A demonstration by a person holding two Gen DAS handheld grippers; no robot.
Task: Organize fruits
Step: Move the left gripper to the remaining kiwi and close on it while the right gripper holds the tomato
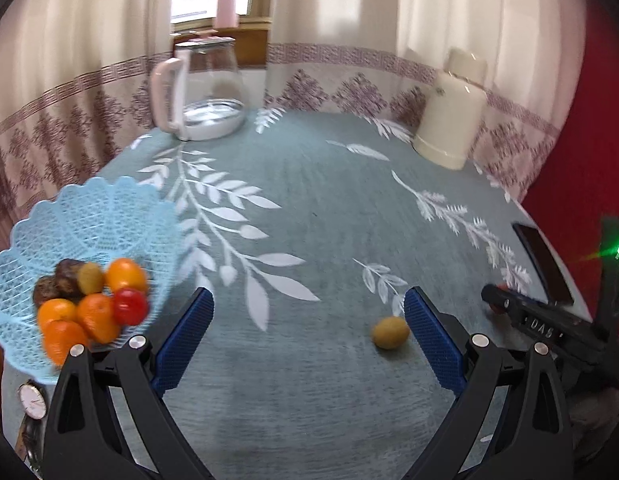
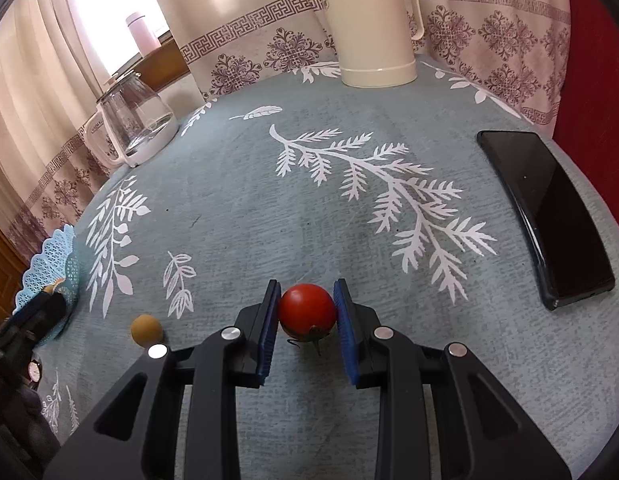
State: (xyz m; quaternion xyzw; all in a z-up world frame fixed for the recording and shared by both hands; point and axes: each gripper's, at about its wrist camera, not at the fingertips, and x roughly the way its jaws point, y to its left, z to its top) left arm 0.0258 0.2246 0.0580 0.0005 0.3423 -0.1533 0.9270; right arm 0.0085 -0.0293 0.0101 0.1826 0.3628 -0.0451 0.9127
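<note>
Tablecloth (image 2: pixel 309 208): one, blue-grey.
Basket (image 1: pixel 89 216): one, far left edge; contents roughly four oranges, one red fruit, one green-brown, two dark (blurred).
Right gripper (image 2: pixel 307 312): fingers closed around tomato (image 2: pixel 307 308), both pads touching, fruit at cloth level. Advice: firm but gentle squeeze, lift straight, carry left toward basket.
Left gripper (image 1: pixel 309 336): fingers spread wide, empty.
Kiwi (image 1: pixel 390 332): one loose, just beside left gripper's right finger.

Left gripper (image 1: pixel 308 334): black angular arms with triangular cut-outs, ribbed blue pads (image 1: pixel 187 334), round silver screws at the joints.
Right gripper (image 2: pixel 307 326): same black frame, blue ribbed pads (image 2: pixel 346 332), four silver screws.
Markings: white letters on the right gripper's black body in the left wrist view, with a green light near it.
</note>
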